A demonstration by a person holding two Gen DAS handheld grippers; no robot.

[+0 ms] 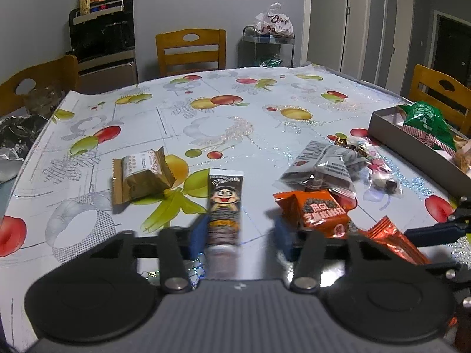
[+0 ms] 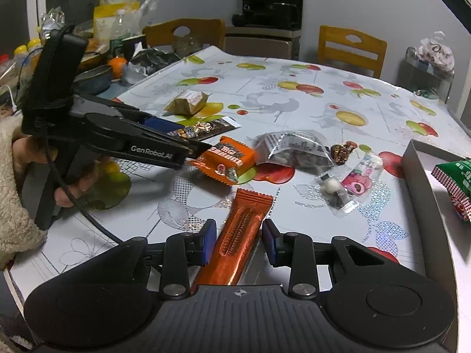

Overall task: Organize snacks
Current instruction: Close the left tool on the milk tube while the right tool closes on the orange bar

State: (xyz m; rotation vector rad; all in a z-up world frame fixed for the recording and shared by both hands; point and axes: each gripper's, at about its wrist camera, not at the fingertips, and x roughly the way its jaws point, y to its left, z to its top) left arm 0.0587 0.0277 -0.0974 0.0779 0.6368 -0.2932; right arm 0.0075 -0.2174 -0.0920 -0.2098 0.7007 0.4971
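Snacks strewn over my fruit-print table.
A long dark cartoon-printed snack stick (image 1: 224,206) lies at my left camera's 6 o'clock; a brown foil-wrapped cake (image 1: 141,175) lies at its 9, an orange square biscuit pack (image 1: 316,211) at its 3. A long copper-orange wafer bar (image 2: 241,235) lies slanted at my right camera's 6 o'clock.

Glossy plastic tablecloth (image 2: 294,70); shiny foil orange wrapper (image 2: 240,229); matt cardboard box (image 2: 418,173); varnished wood chair (image 1: 191,50); fleecy cloth sleeve (image 2: 11,194).

Green snack bag (image 2: 454,186) cut off rightward.
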